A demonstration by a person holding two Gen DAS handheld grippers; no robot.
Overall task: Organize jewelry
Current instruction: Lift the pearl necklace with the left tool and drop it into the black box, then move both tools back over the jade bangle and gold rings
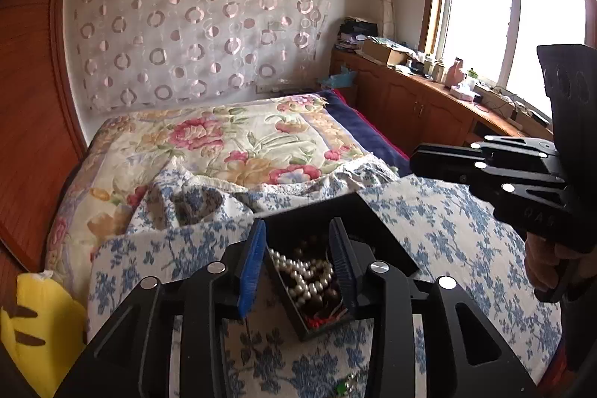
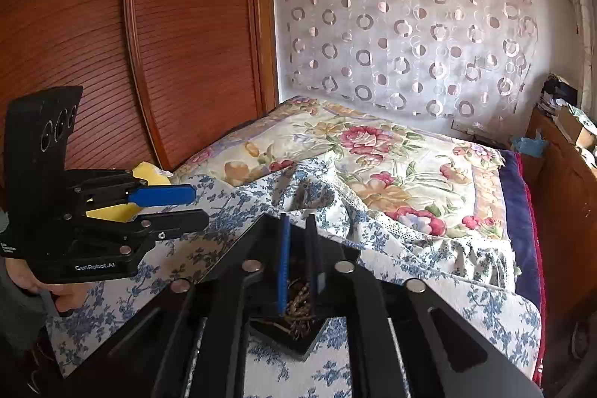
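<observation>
so i'm hovering both grippers over the bed right now. the small black open-top jewelry box (image 1: 335, 271) is sitting on the blue-and-white floral bedspread (image 1: 447, 219), and it's already holding a white pearl necklace (image 1: 306, 275) tangled with some dark brown beads (image 1: 317, 301) and something red near the front corner. from the right wrist view there's a gold-ish chain (image 2: 298, 304) piled in the box corner too, though that view is dim so i'm only guessing it's a chain.

the left gripper (image 1: 298, 248) is hanging over the box with its jaws spread wide, holding nothing. the right gripper (image 2: 296, 248) is nearly closed above the chain pile, jaws only a narrow gap apart, and i honestly can't tell if it's pinching anything.

progress-wise i'm judging most of it is in already. there's a little green piece (image 1: 345, 386) lying on the bedspread just in front of the box, so that's probably left to do.

room-wise: the box walls are low but the fingers are crowding it, rumpled folds are bunching up right behind, and the open flat fabric is out to the right.
</observation>
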